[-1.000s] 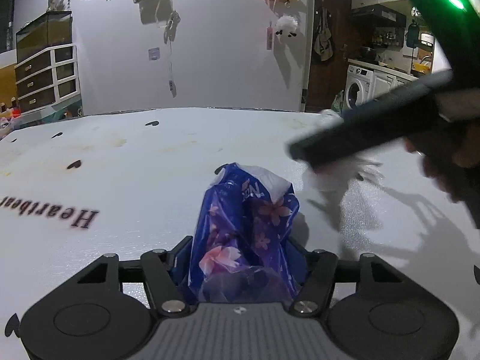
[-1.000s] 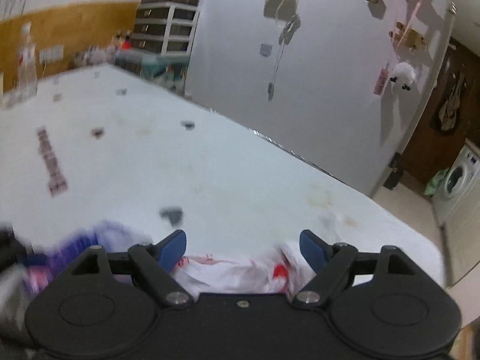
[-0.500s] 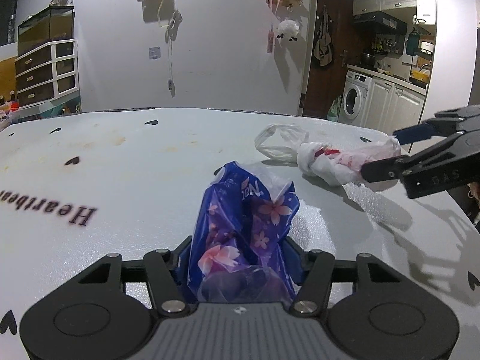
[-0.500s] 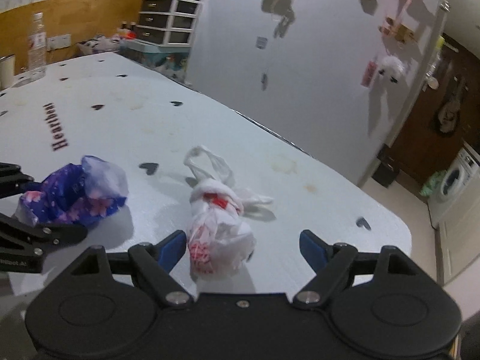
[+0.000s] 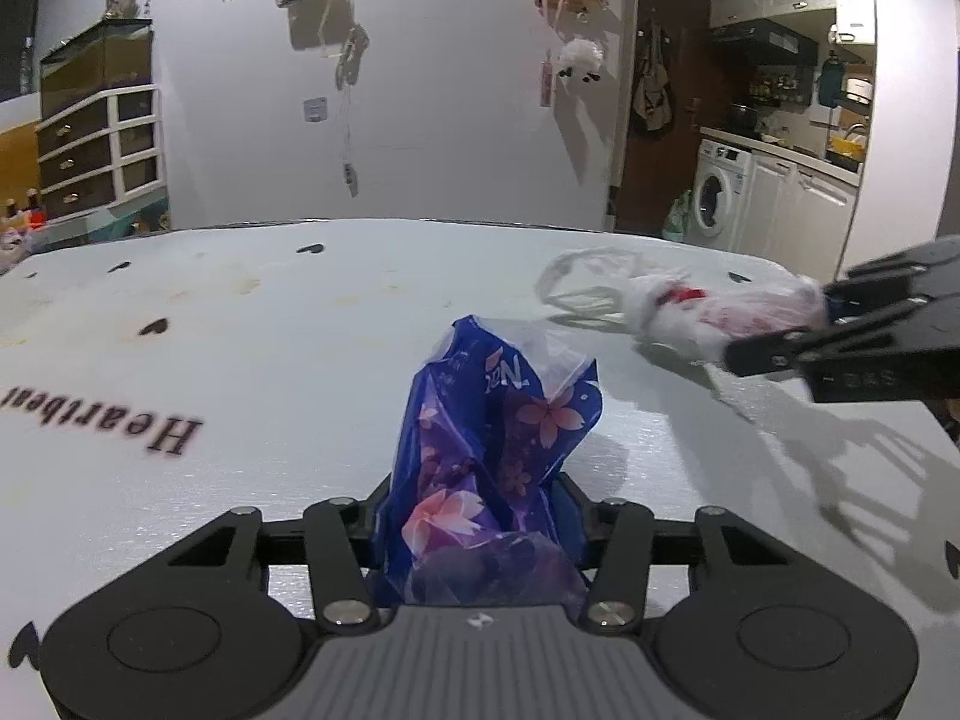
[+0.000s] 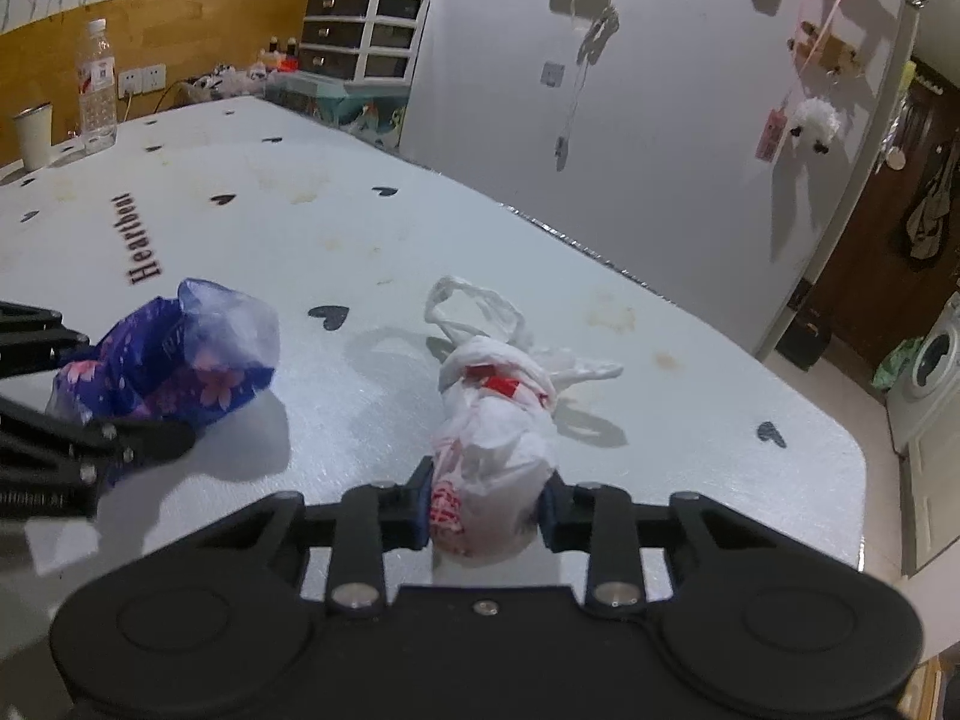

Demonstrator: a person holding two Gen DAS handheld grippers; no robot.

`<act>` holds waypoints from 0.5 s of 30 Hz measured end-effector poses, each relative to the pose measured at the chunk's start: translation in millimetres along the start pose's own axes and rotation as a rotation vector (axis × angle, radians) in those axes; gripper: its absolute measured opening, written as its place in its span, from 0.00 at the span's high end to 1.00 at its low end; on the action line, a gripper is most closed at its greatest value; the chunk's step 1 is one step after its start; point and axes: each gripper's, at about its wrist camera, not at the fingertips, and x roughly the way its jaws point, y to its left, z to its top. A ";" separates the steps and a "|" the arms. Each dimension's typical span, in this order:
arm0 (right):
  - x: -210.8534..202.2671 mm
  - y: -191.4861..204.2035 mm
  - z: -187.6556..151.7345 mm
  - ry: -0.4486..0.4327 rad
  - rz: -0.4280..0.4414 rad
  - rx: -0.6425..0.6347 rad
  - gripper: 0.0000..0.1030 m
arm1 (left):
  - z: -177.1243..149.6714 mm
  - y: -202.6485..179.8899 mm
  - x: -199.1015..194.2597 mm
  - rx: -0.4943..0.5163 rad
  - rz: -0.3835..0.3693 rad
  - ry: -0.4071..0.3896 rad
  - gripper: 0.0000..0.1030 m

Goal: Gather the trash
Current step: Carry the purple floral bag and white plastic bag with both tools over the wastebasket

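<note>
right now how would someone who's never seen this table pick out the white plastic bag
On the white table printed with black hearts, two crumpled bags lie near the front edge. The white plastic bag with red print is the right one, between the right gripper as its jaws close. Unlike the blue flowered bag, it has looped handles.

Lived-in home, washing machine (image 5: 714,195) beside kitchen cabinets (image 5: 798,204), drawer unit (image 6: 360,30), decorated wall (image 5: 390,90)

Right gripper (image 6: 485,507) jaws closing — now around the white bag (image 6: 492,444), previously wide.
</note>
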 end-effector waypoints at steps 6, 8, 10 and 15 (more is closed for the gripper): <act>-16.6 -11.6 -18.7 -0.042 -0.003 0.028 0.71 | -0.5 -2.6 -5.8 -0.023 0.035 -0.028 0.54; -22.8 -16.0 -24.1 -0.058 -0.003 0.039 0.71 | -0.6 -6.5 -10.1 -0.040 0.039 -0.043 0.54; -29.7 -20.5 -29.5 -0.075 -0.002 0.058 0.71 | -0.3 -13.6 -15.6 -0.050 0.036 -0.063 0.54; -49.3 -30.8 -43.9 -0.104 0.012 0.094 0.71 | 1.3 -37.1 -26.8 -0.063 0.030 -0.094 0.54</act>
